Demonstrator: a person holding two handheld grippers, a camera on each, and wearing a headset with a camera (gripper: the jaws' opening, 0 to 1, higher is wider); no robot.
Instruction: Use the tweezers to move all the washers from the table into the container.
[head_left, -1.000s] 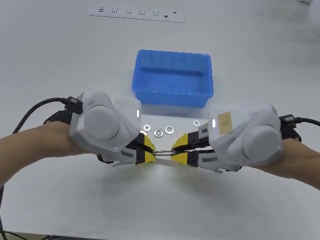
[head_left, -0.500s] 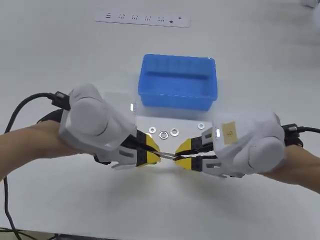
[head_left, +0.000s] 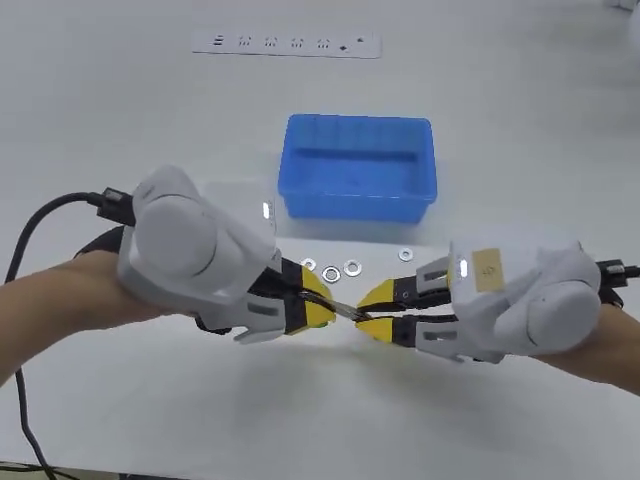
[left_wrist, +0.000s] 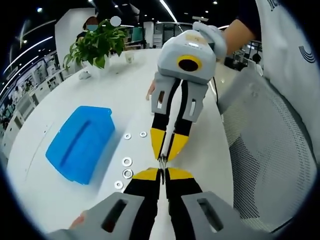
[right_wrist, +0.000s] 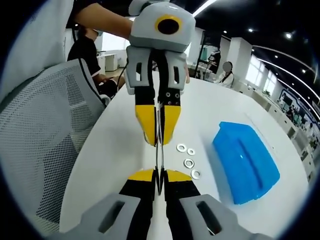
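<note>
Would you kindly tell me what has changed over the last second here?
The tweezers, level a second ago, now slant down toward the right gripper, as the left gripper has tipped. Both grippers stay shut on them. The washers and the container have not moved.

Head view looking down, close, gripper views facing each other, sharing blue container (left_wrist: 80, 145)

Slim metal tweezers (head_left: 347, 312) are being gripped at either end by the left gripper (head_left: 320, 308) and the right gripper (head_left: 378, 310), both clamped on them. Small silver washers (head_left: 331, 274) are being shown lying flat just beyond the jaw tips. Farther beyond, a blue rectangular container (head_left: 355, 205) is being shown upright, open-topped.
</note>
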